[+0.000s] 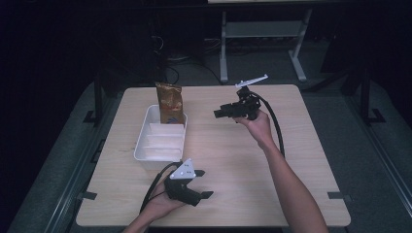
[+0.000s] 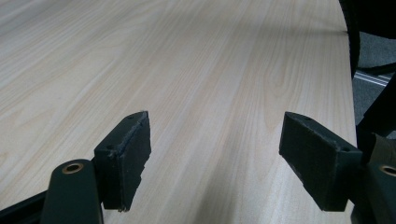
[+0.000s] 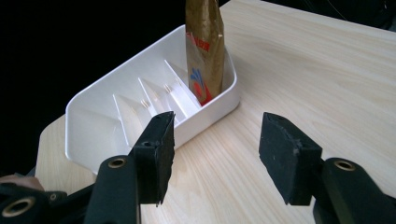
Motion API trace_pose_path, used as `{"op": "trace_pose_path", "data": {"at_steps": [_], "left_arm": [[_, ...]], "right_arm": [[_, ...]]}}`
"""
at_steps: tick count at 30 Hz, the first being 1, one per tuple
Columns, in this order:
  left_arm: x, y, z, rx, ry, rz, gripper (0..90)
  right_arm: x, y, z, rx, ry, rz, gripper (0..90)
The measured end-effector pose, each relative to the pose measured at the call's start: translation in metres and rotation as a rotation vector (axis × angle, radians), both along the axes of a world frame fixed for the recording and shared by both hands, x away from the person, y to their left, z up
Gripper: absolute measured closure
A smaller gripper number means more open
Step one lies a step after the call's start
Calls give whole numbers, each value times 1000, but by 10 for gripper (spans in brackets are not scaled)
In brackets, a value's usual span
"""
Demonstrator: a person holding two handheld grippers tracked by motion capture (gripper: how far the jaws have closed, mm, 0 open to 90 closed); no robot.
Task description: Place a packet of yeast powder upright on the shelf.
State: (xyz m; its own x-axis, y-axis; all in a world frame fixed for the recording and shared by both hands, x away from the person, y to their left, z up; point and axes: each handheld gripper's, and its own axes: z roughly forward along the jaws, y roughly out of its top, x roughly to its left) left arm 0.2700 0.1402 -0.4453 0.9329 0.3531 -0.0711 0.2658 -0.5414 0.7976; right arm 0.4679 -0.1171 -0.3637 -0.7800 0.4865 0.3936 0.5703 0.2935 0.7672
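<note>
1. Desk [image 1: 233, 160]: pale wood-grain top, carrying 1 white tray and 2 hand-held grippers held over it by a person.
2. White divided tray [image 1: 145, 145]: rectangular plastic bin on the left half of the desk, long axis running away from the person; thin white partitions split it into several slots. In the right gripper view the tray [image 3: 93, 100] lies ahead and to the left of the jaws.
3. Gold snack bag [image 1: 169, 103]: stands upright in the far end compartment of the tray, its top rising well above the rim. Red and blue print on the lower face shows in the right gripper view [image 3: 204, 51].
4. Left hand-held gripper [image 1: 203, 183]: near the front edge of the desk, just beside the tray's near end, jaws pointing right. Jaws spread wide with nothing between them; in its own view [image 2: 215, 163] bare desk lies under the gap. It sits well apart from the bag.
5. Right hand-held gripper [image 1: 217, 113]: raised above the desk centre-right, jaws pointing left toward the bag and tray. Jaws spread, holding nothing [image 3: 215, 158]; the bag stands beyond them, apart from both pads.
</note>
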Motion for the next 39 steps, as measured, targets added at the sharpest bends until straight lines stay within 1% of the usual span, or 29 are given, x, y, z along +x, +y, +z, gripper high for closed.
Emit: {"op": "trace_pose_path", "data": {"at_steps": [4, 6, 12, 14, 17, 21, 30, 33, 36, 39], "left_arm": [[0, 0, 0, 4, 0, 1, 244], [0, -1, 0, 2, -1, 2, 243], [1, -1, 0, 1, 0, 5, 242], [1, -1, 0, 3, 1, 6, 241], [1, -1, 0, 3, 2, 6, 241], [1, 0, 0, 4, 2, 7, 239], [2, 0, 0, 2, 3, 11, 234], [2, 0, 0, 4, 3, 13, 232], [2, 0, 0, 6, 5, 13, 230], [3, 0, 0, 6, 2, 14, 227]], "right_arm": [[-4, -7, -1, 2, 12, -4, 434], [-7, -10, -1, 4, 3, -11, 434], [-14, -19, -1, 2, 0, -17, 431], [-16, -21, -1, 3, 12, -15, 427], [-20, -24, -1, -1, 3, -22, 428], [-25, -28, -4, -14, 8, -21, 422], [-36, -40, -9, -16, 19, -27, 420], [-38, -44, -10, -16, 33, -27, 412], [-42, -47, -10, -18, 23, -31, 413], [-46, -50, -13, -16, 30, -30, 411]]}}
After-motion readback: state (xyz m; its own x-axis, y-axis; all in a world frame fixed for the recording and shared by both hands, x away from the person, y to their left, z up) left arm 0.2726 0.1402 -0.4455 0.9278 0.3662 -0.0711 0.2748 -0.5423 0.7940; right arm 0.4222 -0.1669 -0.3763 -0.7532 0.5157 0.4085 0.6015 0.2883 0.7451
